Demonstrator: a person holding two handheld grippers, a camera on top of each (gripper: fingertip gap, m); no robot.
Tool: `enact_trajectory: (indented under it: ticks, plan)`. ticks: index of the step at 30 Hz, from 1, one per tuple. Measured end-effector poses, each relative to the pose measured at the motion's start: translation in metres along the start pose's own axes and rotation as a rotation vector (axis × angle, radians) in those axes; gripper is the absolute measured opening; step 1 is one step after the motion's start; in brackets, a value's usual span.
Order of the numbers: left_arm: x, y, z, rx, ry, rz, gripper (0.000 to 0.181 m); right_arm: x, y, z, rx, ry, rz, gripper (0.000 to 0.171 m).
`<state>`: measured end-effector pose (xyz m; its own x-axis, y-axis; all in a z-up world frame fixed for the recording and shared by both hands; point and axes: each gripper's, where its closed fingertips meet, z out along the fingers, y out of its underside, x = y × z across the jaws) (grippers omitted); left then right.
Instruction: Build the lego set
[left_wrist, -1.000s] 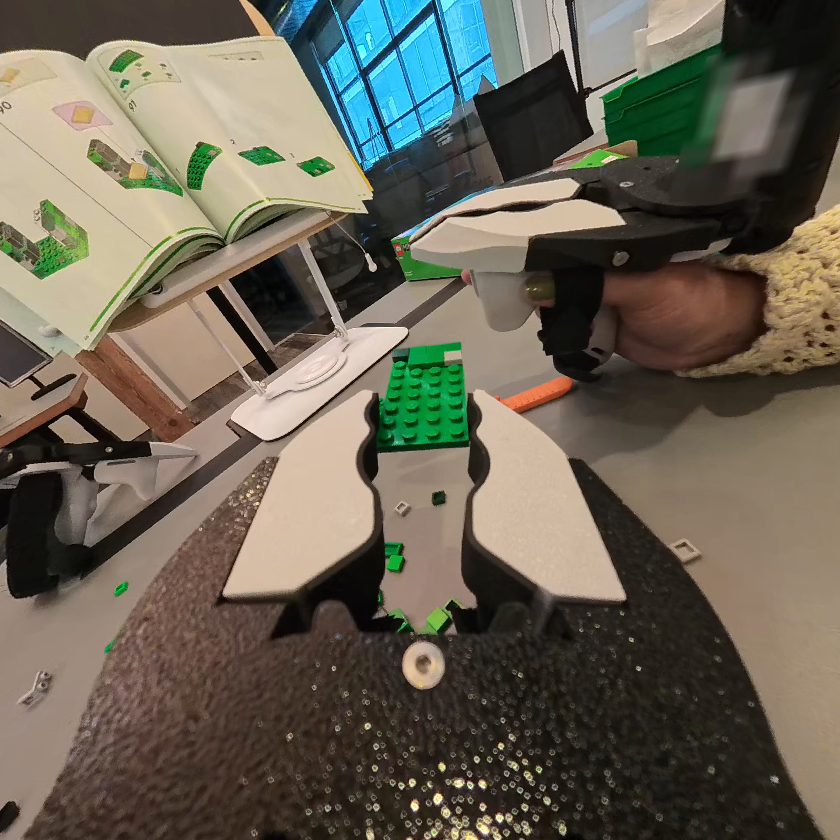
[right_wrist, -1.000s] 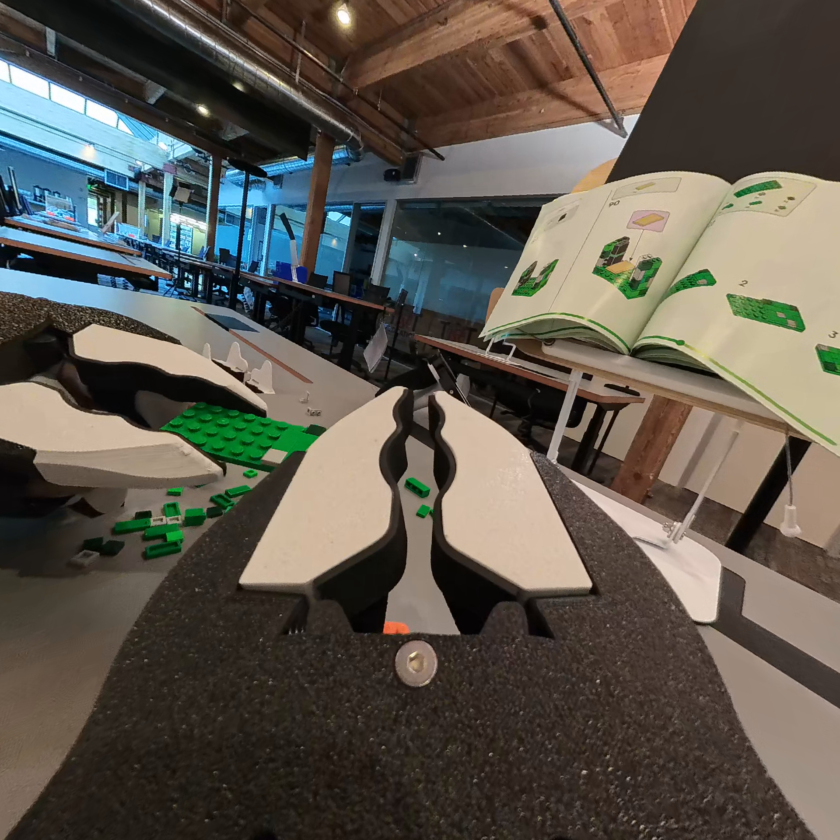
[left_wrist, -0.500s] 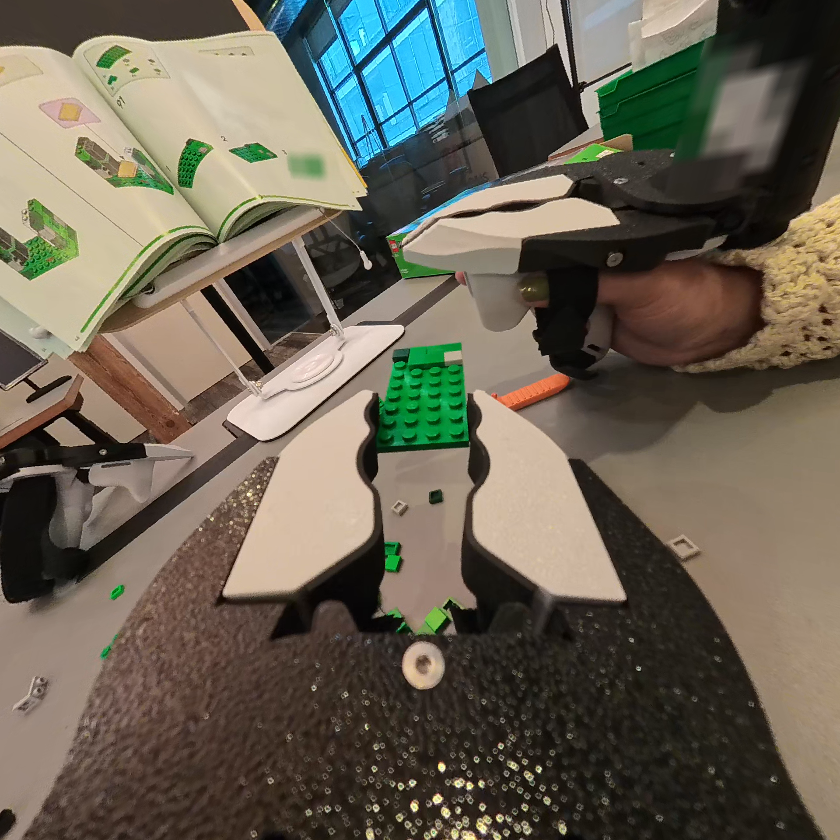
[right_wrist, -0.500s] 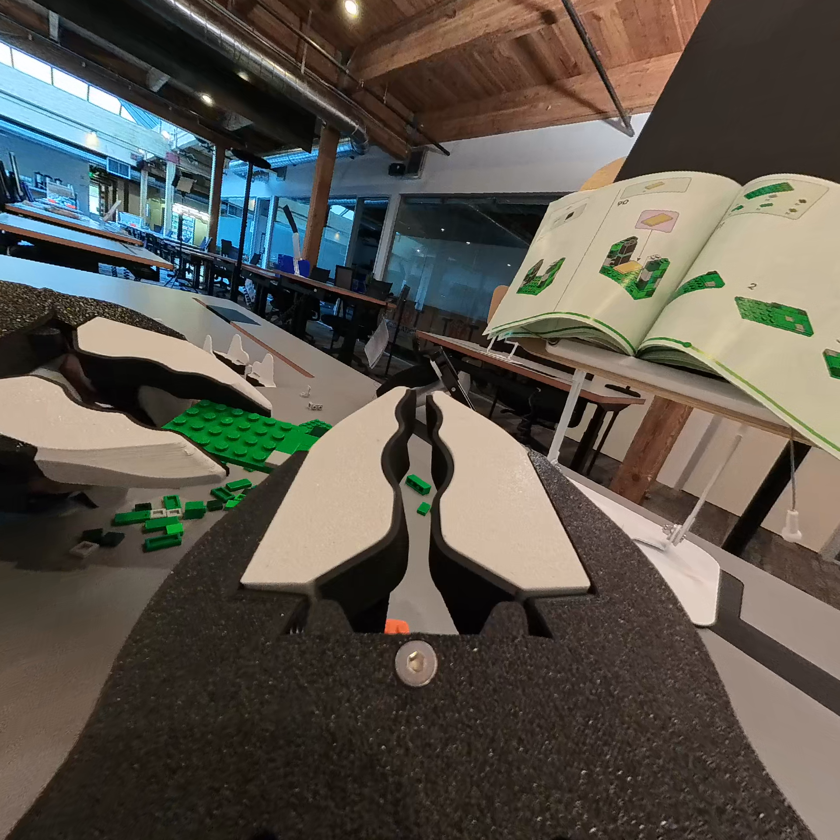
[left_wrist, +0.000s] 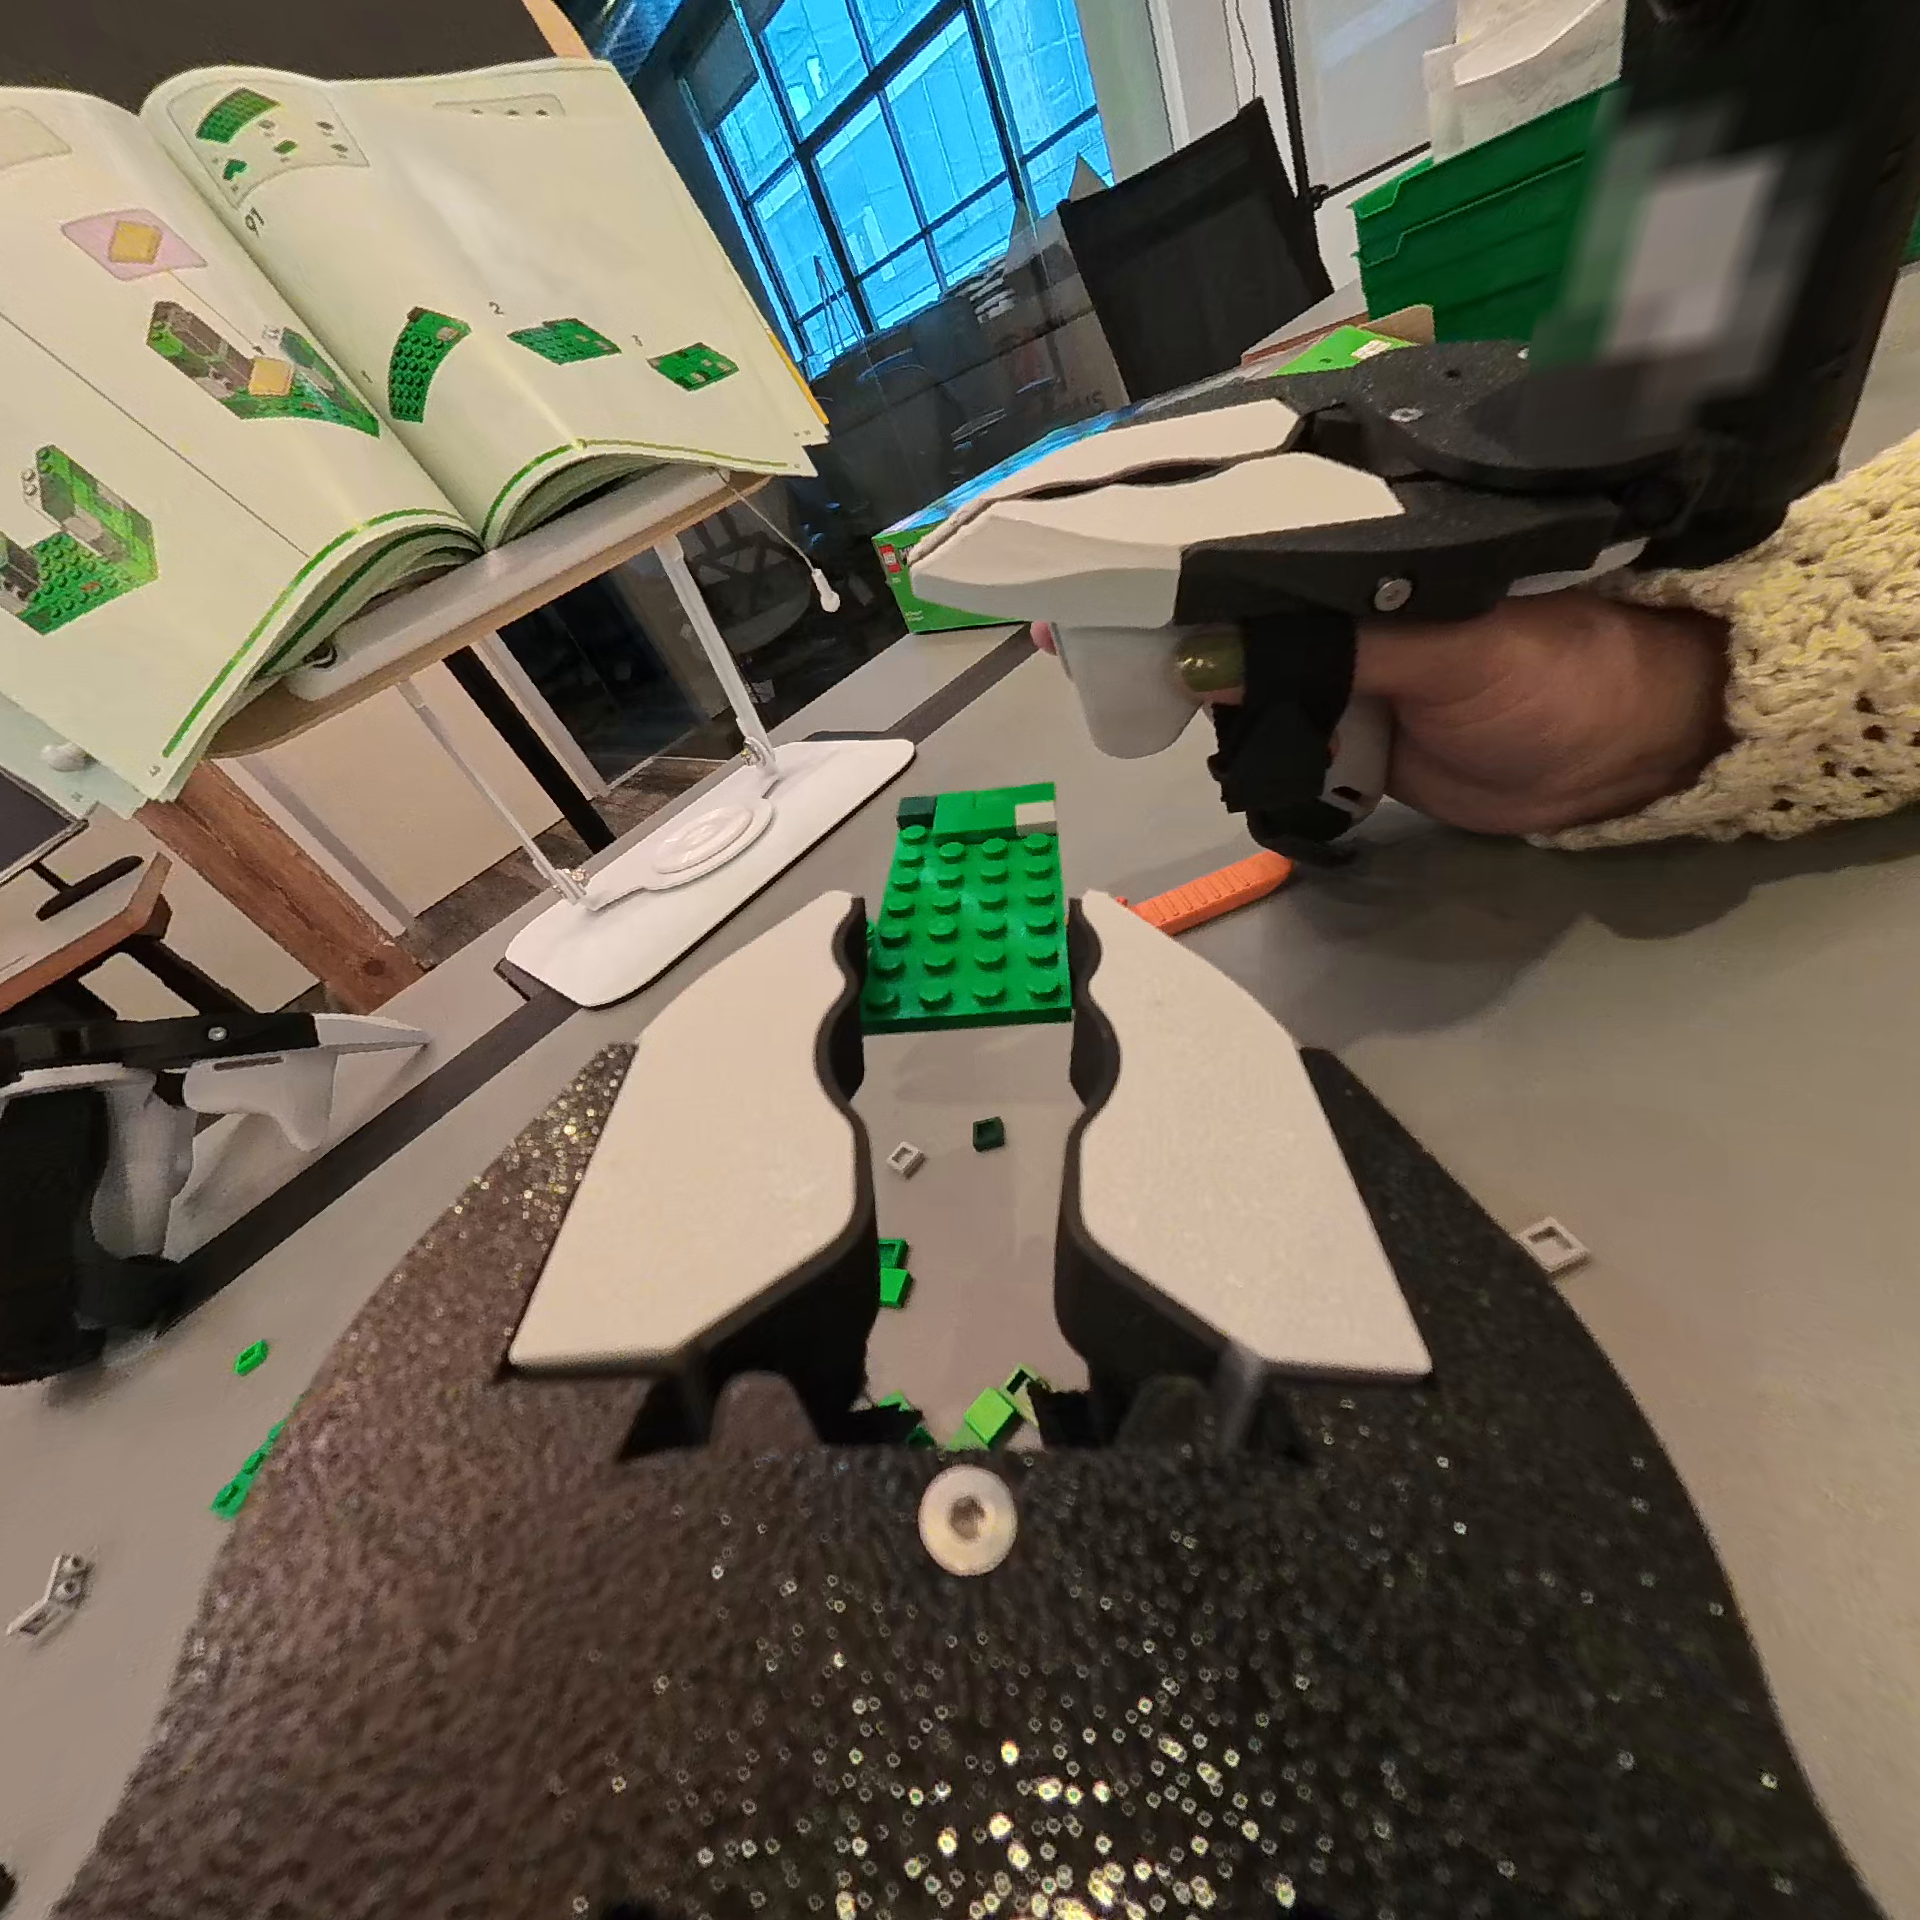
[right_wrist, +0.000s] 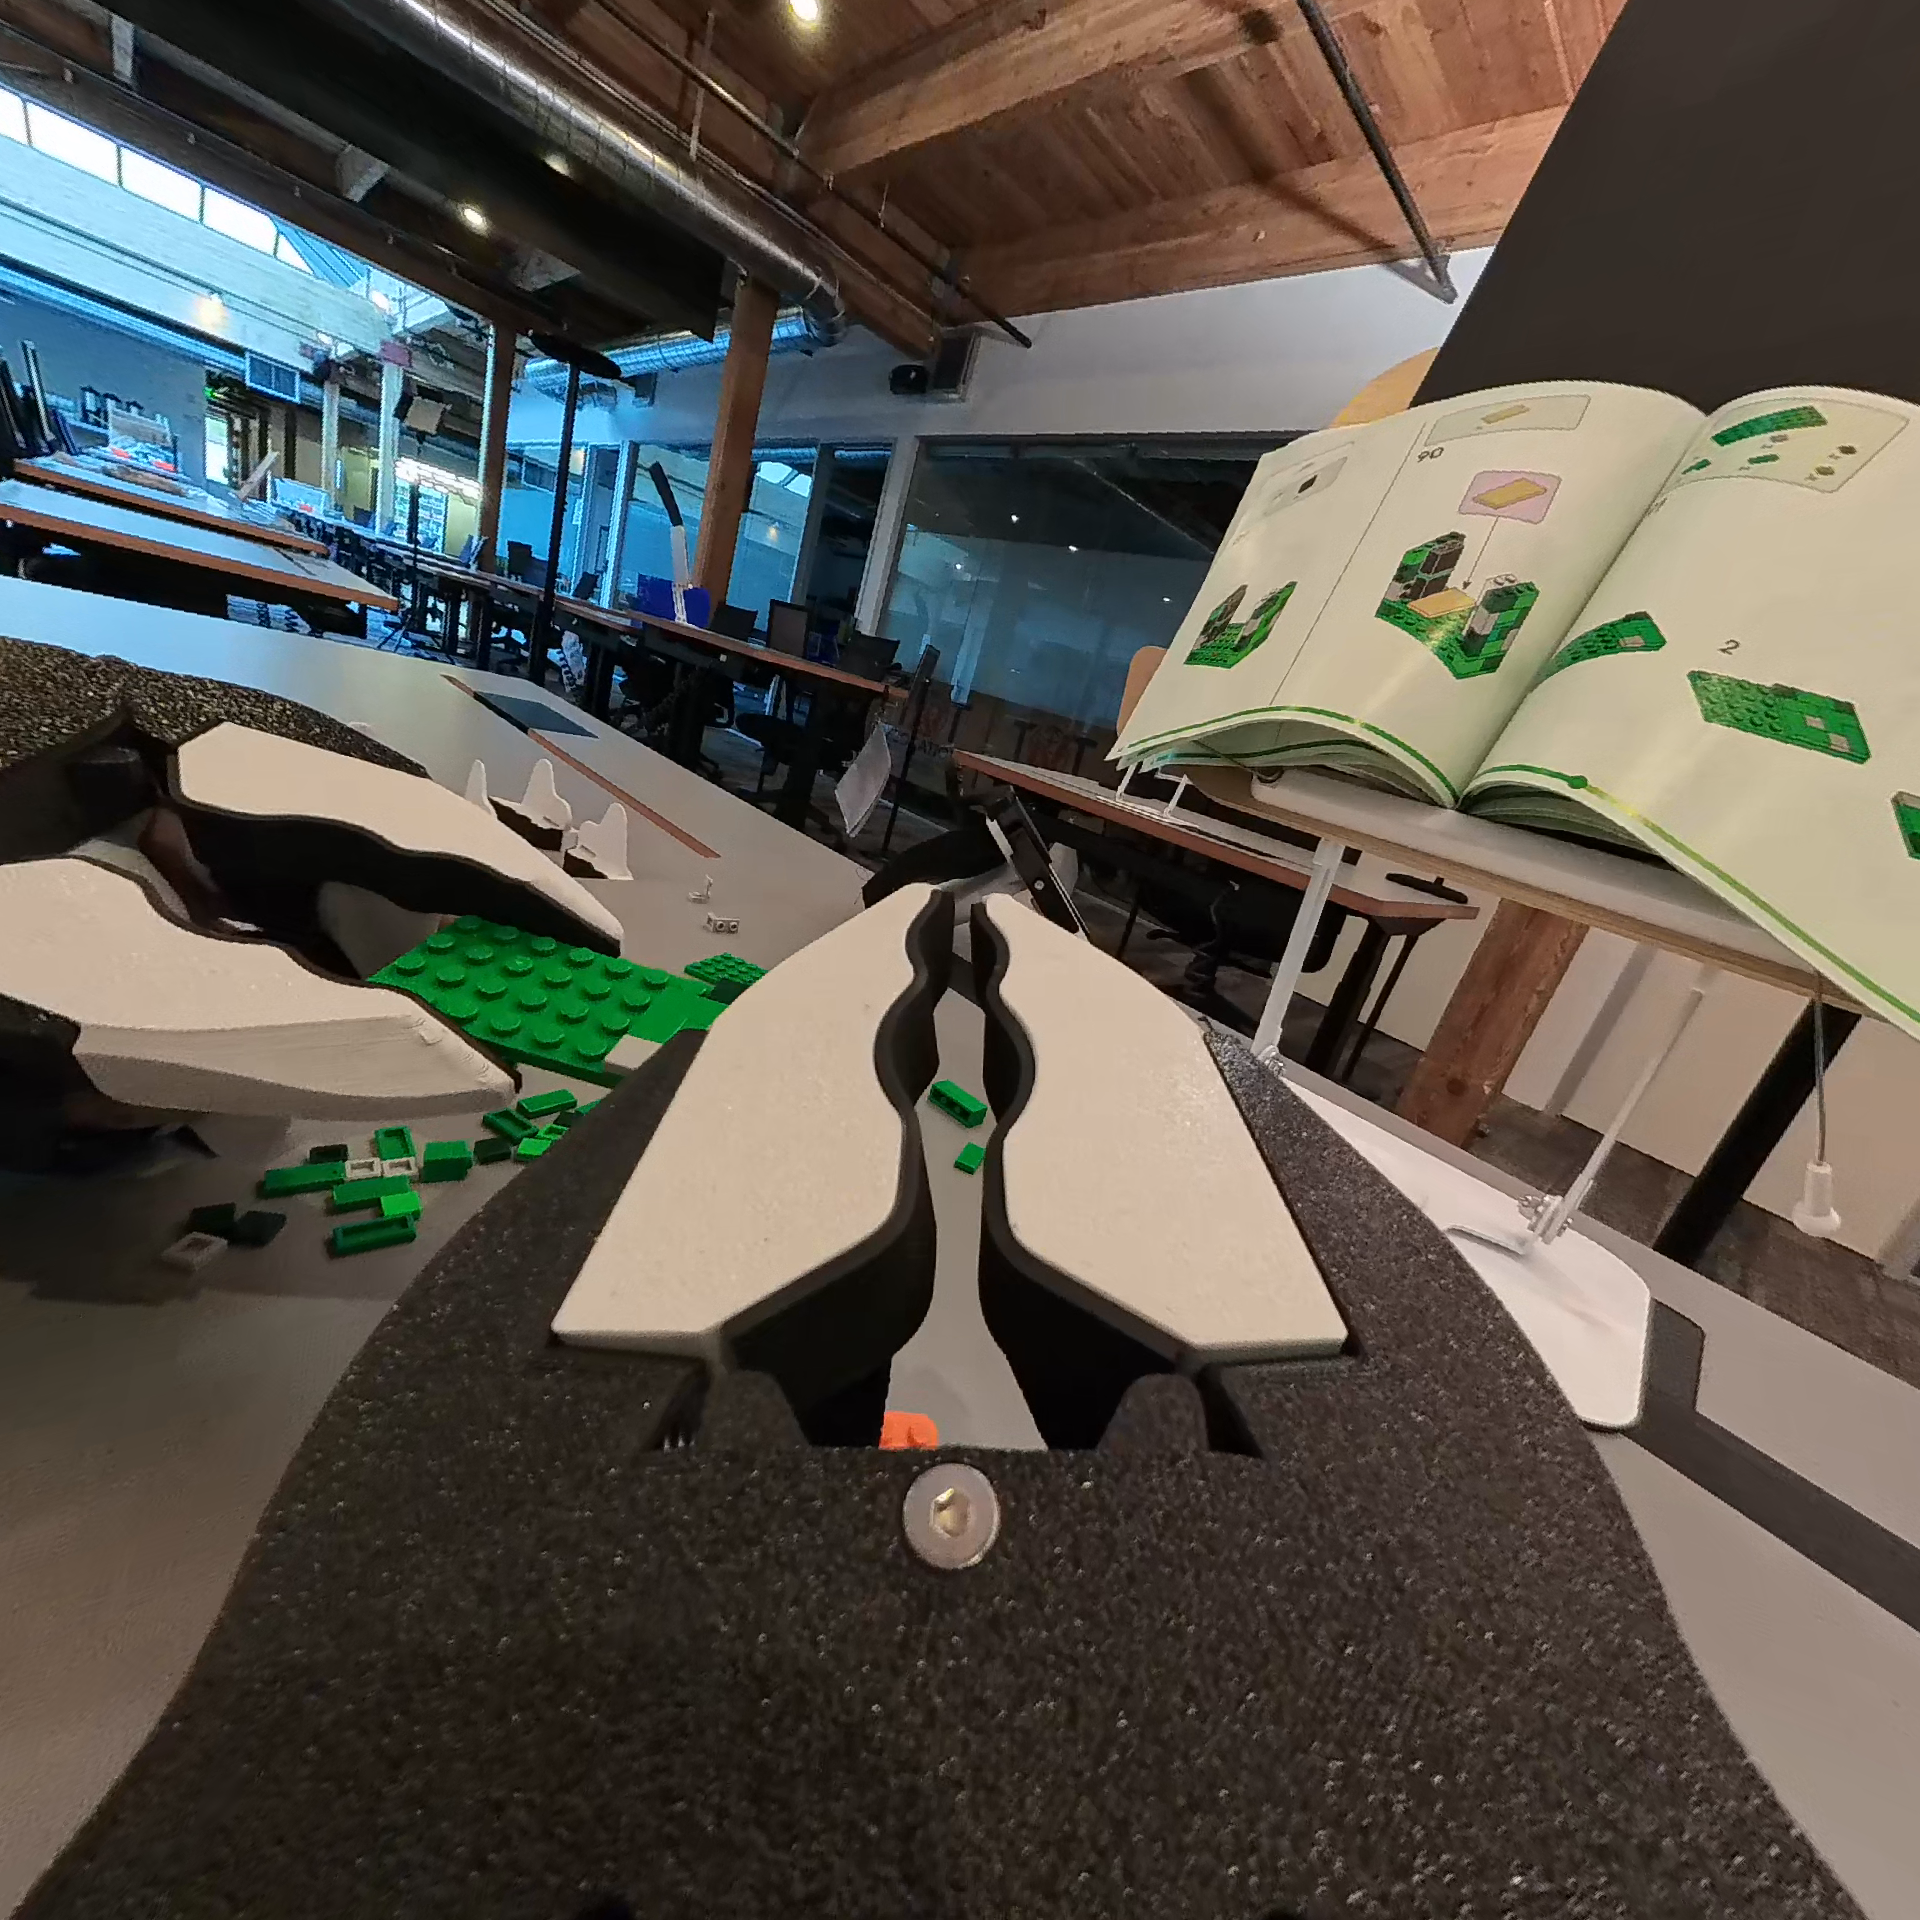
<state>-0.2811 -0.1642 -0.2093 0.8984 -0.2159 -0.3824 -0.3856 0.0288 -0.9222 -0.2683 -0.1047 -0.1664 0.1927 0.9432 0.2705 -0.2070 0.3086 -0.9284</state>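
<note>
The green plate (left_wrist: 971, 940) is seen flat on the table just ahead of the spread, empty left gripper (left_wrist: 968, 925), with the nearly closed, empty right gripper (right_wrist: 964, 914) raised beside it.

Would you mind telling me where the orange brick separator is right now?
In the left wrist view the orange brick separator lies on the grey table, just right of the green plate and below the right gripper.

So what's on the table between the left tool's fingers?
In the left wrist view, a tiny grey piece and a small dark green piece lie there, before the big green plate.
</note>
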Motion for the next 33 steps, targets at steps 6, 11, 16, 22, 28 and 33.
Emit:
enact_trajectory:
  ticks: [6, 11, 16, 22, 28, 33]
  plan:
    - [0.001, 0.001, 0.0, -0.004, 0.004, 0.0, 0.036, 0.0, 0.0, 0.0, -0.001, -0.001, -0.001, 0.003]
    - [0.012, 0.0, -0.003, -0.014, 0.086, -0.003, 0.036, 0.002, 0.0, -0.002, 0.001, 0.011, 0.006, 0.003]
    - [0.063, -0.007, -0.02, -0.034, 0.335, 0.045, 0.036, 0.015, 0.0, -0.004, 0.003, 0.066, 0.062, 0.003]
    - [0.097, 0.006, -0.031, -0.116, 0.402, 0.144, 0.036, 0.004, 0.015, 0.008, -0.108, -0.042, 0.089, 0.006]
    - [0.093, 0.01, -0.04, -0.138, 0.434, 0.123, 0.036, -0.055, 0.063, 0.039, -0.564, -0.62, 0.028, 0.018]
    - [0.091, 0.013, -0.058, -0.121, 0.532, 0.157, 0.036, -0.088, 0.072, 0.055, -0.714, -0.966, -0.22, 0.017]
